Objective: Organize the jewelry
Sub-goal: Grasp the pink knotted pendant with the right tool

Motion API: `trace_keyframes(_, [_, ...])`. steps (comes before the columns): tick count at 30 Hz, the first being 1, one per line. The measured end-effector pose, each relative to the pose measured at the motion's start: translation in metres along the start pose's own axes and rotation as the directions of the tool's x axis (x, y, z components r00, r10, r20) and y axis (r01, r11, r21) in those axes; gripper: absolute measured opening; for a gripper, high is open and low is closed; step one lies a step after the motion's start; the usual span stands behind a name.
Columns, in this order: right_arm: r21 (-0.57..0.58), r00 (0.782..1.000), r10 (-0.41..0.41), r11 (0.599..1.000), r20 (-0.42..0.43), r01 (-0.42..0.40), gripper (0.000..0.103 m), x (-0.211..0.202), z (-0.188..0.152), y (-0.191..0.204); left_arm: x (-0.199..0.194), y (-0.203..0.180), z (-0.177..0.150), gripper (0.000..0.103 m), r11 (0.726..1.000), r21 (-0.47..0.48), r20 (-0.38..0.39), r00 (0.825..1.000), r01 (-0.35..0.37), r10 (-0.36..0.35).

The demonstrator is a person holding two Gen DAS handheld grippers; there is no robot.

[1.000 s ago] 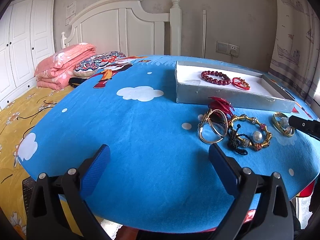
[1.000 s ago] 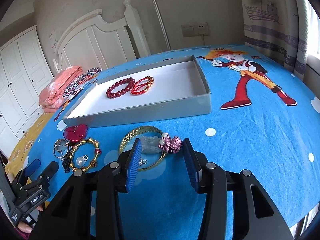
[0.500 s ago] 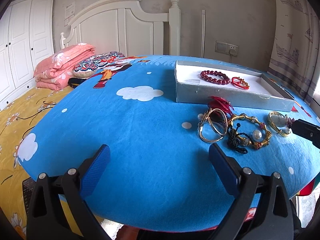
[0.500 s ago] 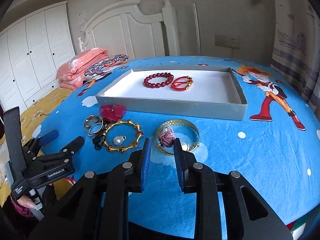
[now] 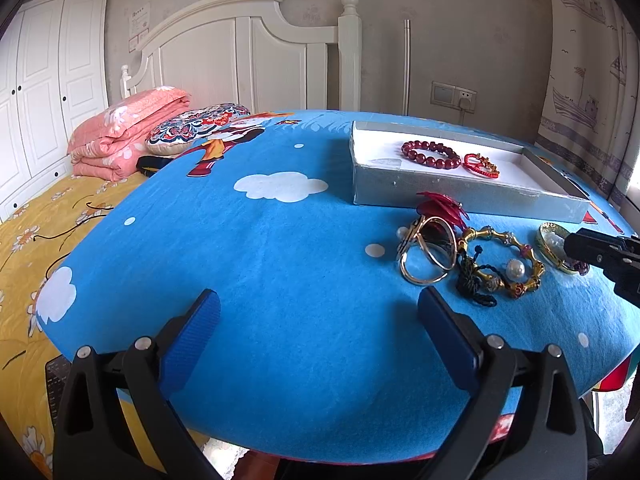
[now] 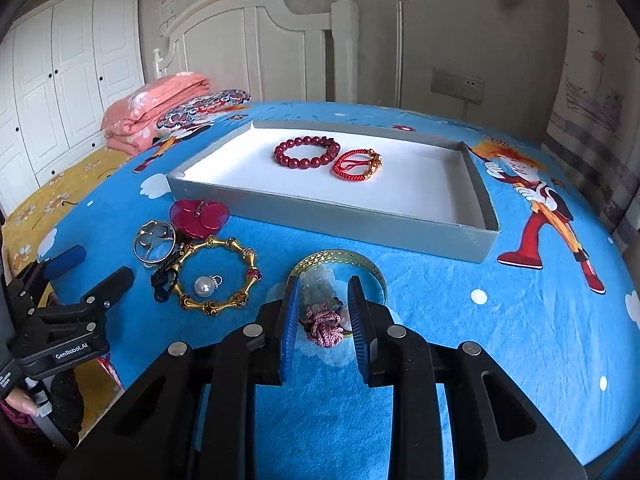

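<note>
A grey tray on the blue cloth holds a dark red bead bracelet and a red cord bracelet. In front of it lie a red disc piece, a silver ring piece, a gold bamboo bangle with a pearl, and a gold bangle with a pink knot and pale stone. My right gripper straddles that pink knot, jaws narrowly apart. My left gripper is open and empty over bare cloth.
The blue cartoon cloth covers a round table that drops off at the front edge. A bed with yellow sheet, pink quilt and white headboard stands left and behind. A curtain hangs at right.
My right gripper moved forward and down over the gold bangle, so the pink knot now sits between its fingers. The left gripper stayed where it was.
</note>
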State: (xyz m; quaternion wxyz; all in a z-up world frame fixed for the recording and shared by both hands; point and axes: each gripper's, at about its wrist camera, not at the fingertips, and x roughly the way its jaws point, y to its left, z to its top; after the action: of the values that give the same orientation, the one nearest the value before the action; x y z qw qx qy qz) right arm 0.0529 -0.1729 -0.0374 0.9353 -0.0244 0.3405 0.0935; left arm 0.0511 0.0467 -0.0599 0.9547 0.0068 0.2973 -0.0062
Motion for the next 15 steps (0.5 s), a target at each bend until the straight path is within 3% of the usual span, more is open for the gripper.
trace_keyframes(8, [-0.143,0.996,-0.013,0.99,-0.083,0.001,0.026,0.015,0.012,0.014,0.0,0.001,0.0,0.097,1.0,-0.001,-0.005,1.0,0.001,-0.001])
trace_keyframes(15, [-0.12,0.997,-0.001,0.993,-0.077,-0.009,0.02,0.016,0.014,0.009,-0.006,-0.002,0.006,0.097,1.0,0.007,0.01,1.0,0.025,-0.025])
